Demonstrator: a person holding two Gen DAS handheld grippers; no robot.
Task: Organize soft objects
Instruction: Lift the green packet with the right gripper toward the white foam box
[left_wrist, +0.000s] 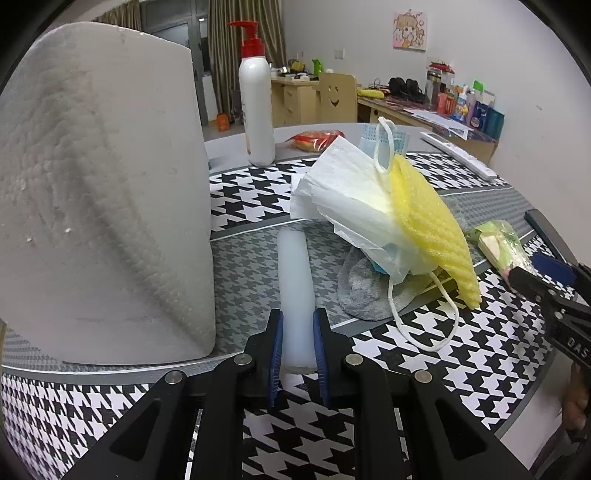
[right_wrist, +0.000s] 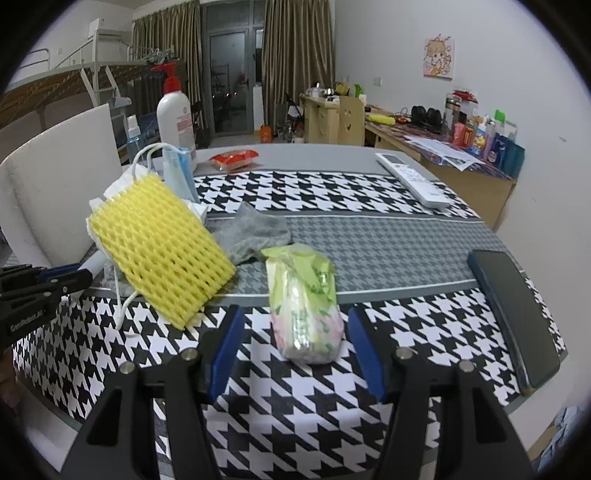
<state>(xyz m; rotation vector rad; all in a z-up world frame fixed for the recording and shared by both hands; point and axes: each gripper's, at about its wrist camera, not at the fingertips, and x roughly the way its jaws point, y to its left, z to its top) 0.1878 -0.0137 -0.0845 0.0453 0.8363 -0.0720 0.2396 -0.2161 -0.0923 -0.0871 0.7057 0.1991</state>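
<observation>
Left tool (left_wrist: 297, 347) is clamping a translucent white foam tube (left_wrist: 295, 280), pads pressing both its sides; the tube is lying along the grey band of the houndstooth tabletop (right_wrist: 369, 192), just beside a big paper towel roll (left_wrist: 99, 192) standing at the left edge. Right tool (right_wrist: 293, 343) is sitting spread wide, fingers either side of a green tissue pack (right_wrist: 304, 302) without touching it; the pack is lying flat near the front edge, toward the right side. Soft pile is sitting mid-tabletop, between roll and pack: yellow foam net (right_wrist: 162, 247) leaning on top, white plastic bag (left_wrist: 351, 199) under it, blue face masks (right_wrist: 179, 173) sticking up behind with white ear loops hanging down, grey sock (right_wrist: 255, 232) at the bottom, partly covered. White pump bottle (left_wrist: 256, 103) with red pump is standing upright toward the back edge, left part. Red snack packet (right_wrist: 233, 158) is lying near the back edge. White remote (right_wrist: 413, 179) is resting at the back right corner, dark phone (right_wrist: 513, 314) along the right edge.
</observation>
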